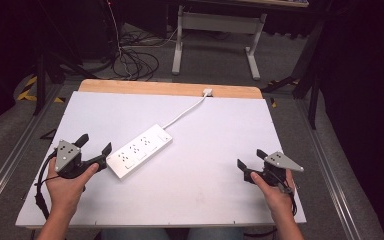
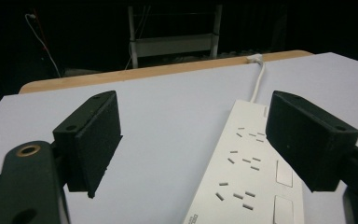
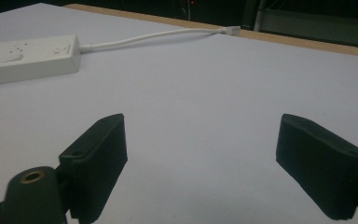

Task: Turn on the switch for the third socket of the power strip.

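a white power strip [image 1: 140,150] lay diagonally on the table [image 1: 205,190]. the left gripper [image 1: 96,144], jaws spread, hovered at the strip's near end; the right gripper [image 1: 250,161], also spread and empty, rested well right of it.

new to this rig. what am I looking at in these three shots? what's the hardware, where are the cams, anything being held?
No robot arm here: a person holds a two-jaw gripper in each hand. The high view looks down from above the person's side; the left gripper and right gripper show there. The other two pictures come from cameras riding on each gripper, looking along its black jaws. On the white table lies a white power strip, its cable running to the far edge. The left gripper sits right beside the strip's near end. Both grippers are open and hold nothing.
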{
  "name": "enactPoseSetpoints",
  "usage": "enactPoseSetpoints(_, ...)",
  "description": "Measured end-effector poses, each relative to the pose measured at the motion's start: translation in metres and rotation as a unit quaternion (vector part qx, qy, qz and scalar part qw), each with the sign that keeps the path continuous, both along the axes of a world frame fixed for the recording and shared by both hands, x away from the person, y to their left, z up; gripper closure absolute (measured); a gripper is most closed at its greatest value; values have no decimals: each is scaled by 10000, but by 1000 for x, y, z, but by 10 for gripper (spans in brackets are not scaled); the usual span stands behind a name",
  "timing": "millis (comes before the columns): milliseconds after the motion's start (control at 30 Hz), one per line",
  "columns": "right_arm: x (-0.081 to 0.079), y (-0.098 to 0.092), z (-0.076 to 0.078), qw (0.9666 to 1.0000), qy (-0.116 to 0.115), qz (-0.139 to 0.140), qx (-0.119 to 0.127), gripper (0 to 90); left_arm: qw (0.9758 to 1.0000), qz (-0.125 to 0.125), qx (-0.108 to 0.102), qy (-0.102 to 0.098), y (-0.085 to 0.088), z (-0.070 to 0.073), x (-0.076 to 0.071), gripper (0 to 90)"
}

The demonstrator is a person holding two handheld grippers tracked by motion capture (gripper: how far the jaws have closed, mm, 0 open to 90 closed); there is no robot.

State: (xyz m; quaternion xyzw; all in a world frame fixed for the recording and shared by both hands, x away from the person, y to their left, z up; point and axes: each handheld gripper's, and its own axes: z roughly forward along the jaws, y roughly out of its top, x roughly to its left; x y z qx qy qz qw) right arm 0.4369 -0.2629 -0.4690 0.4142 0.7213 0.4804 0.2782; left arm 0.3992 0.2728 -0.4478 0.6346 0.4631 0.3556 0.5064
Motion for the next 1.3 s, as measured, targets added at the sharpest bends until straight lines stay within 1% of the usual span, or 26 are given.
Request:
enactPoseSetpoints(133,-1,0,0,10000,8,-17,33,167,10000,18,-8,-3,-1,0,0,147)
enactPoseSetpoints(333,1,2,1,10000,-8,-8,9,167,10000,28,32,8,3,0,-4,131)
enactPoseSetpoints(433,2,6,2,10000,-23,47,-17,167,9999,103,-46,-36,6,1,-8,113)
enactPoseSetpoints(500,3,8,2,9999,-32,95,-28,167,9999,111,-50,-23,8,1,-8,108)
enactPoseSetpoints(567,3,8,2,9999,-37,109,-29,167,9998,134,-116,-21,8,1,-8,102)
enactPoseSetpoints(633,3,8,3,10000,-37,88,-3,167,9999,101,-88,-2,8,1,-8,90)
enactPoseSetpoints(733,1,5,3,10000,-55,56,10,167,9999,81,-106,-22,5,1,-8,64)
enactPoseSetpoints(933,-2,2,4,10000,-77,11,24,167,10000,51,-62,-13,3,1,-7,42)
enactPoseSetpoints(1033,-2,2,4,10000,-72,11,22,167,9999,52,-103,-21,3,1,-6,8)
enactPoseSetpoints(1300,-3,2,4,10000,-69,8,40,167,10000,-13,-18,-29,1,1,-6,10)
